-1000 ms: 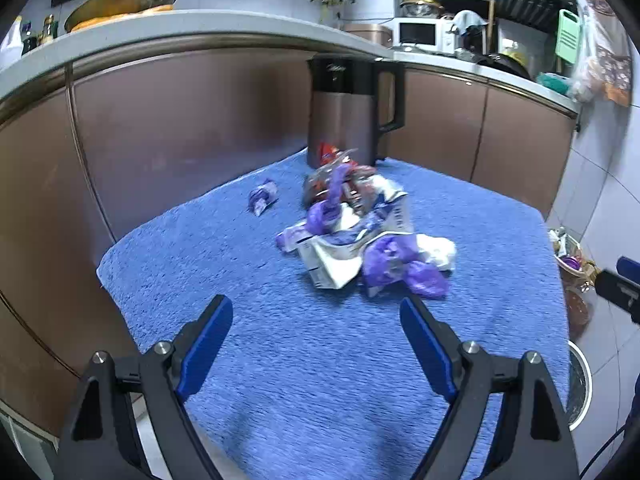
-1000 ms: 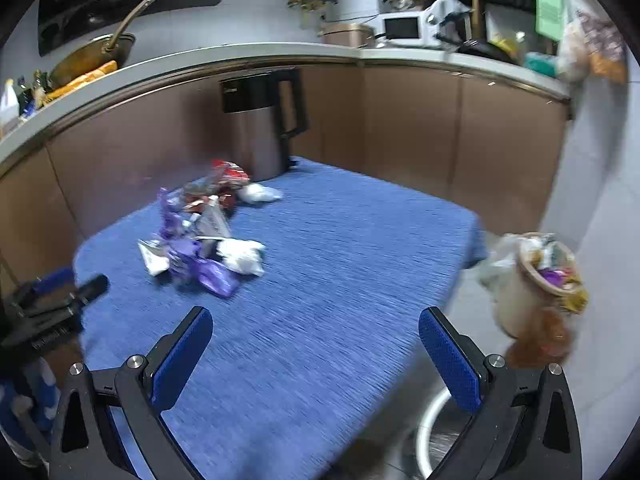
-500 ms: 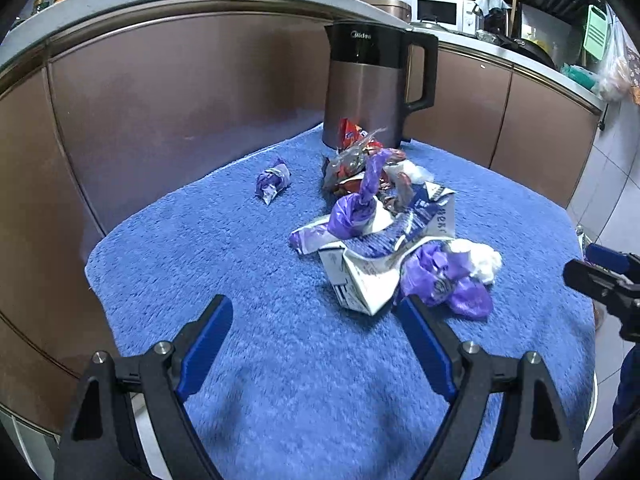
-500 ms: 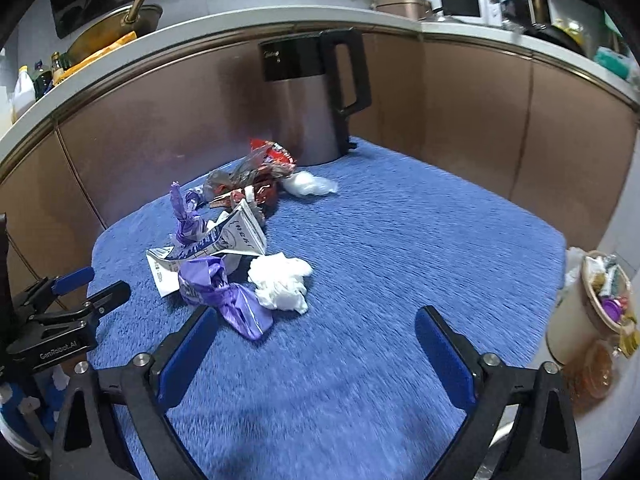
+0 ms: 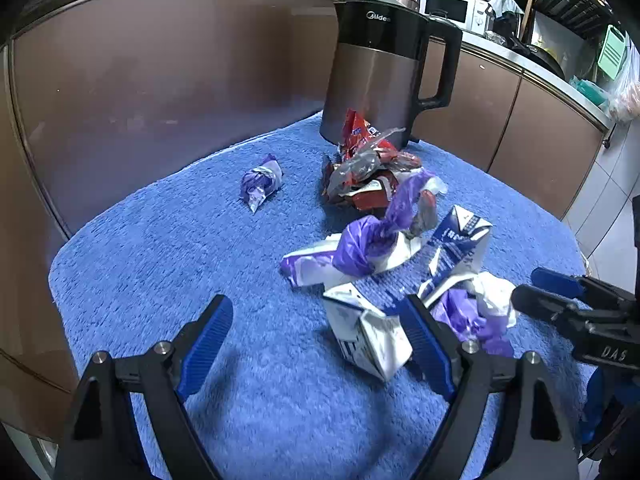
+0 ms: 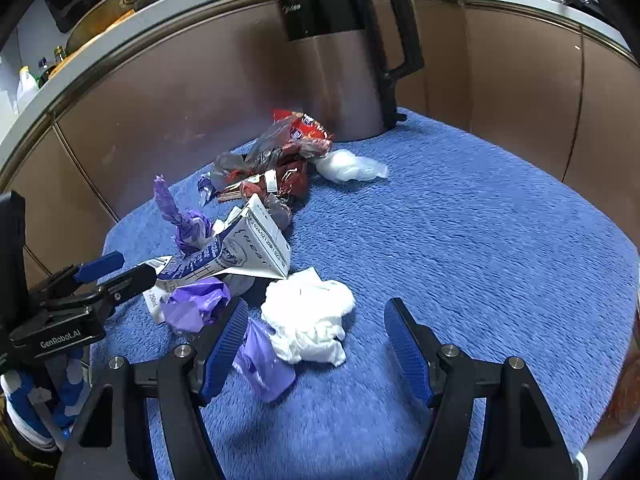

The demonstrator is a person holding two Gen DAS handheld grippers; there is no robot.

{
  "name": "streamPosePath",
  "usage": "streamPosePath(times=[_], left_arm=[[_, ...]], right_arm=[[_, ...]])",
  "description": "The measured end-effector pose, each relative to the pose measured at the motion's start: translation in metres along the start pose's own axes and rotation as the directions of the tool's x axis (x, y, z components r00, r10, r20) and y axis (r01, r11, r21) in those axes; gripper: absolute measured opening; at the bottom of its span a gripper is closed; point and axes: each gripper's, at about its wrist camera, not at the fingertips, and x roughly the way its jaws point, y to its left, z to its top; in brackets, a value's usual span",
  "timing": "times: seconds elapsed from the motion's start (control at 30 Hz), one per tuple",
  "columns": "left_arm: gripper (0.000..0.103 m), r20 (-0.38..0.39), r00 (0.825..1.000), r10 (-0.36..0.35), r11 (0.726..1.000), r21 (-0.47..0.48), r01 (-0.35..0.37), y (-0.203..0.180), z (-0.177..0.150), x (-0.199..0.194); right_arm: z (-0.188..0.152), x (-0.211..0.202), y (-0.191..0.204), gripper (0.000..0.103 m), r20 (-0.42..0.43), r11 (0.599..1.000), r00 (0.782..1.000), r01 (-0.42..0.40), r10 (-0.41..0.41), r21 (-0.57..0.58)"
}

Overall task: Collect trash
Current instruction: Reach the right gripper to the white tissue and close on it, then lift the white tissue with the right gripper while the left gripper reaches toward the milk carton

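Observation:
A pile of trash lies on a blue towel (image 5: 160, 272): a flattened blue-white milk carton (image 5: 368, 336), purple plastic scraps (image 5: 360, 244), red snack wrappers (image 5: 368, 168) and a lone purple wrapper (image 5: 260, 184). My left gripper (image 5: 320, 344) is open, its right finger against the carton. In the right wrist view, my right gripper (image 6: 316, 344) is open around a crumpled white tissue (image 6: 308, 320), with a purple scrap (image 6: 264, 364) by its left finger. The carton (image 6: 248, 252) lies just beyond. Each gripper shows in the other's view.
A steel and black electric kettle (image 5: 380, 72) stands behind the pile, also in the right wrist view (image 6: 344, 60). Brown cabinet fronts (image 5: 160, 80) ring the towel. A second white wad (image 6: 348, 166) lies near the kettle. The towel's right half (image 6: 480, 240) is bare.
Both grippers have moved forward and down toward the pile. The right one turned left, away from the bin, and now straddles the white tissue.

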Motion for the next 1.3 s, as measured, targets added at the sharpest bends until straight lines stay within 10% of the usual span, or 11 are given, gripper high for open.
streamPosePath(times=[0.47,0.73,1.3], left_arm=[[0.084,-0.06,0.99,-0.129,0.991,-0.037,0.127,0.002,0.004,0.028],[0.045,-0.091,0.964,-0.25,0.968,-0.059,0.246,-0.004,0.001,0.024],[0.039,-0.078,0.961,-0.265,0.964,-0.026,0.264,-0.027,-0.022,-0.013]], right_arm=[[0.003,0.04,-0.006,0.048,-0.068,0.999,0.997,-0.041,0.042,0.012],[0.0,0.038,-0.009,0.027,-0.059,0.998,0.997,-0.056,0.058,0.026],[-0.017,-0.022,-0.003,0.022,0.023,1.0,1.0,-0.003,0.003,0.006]])
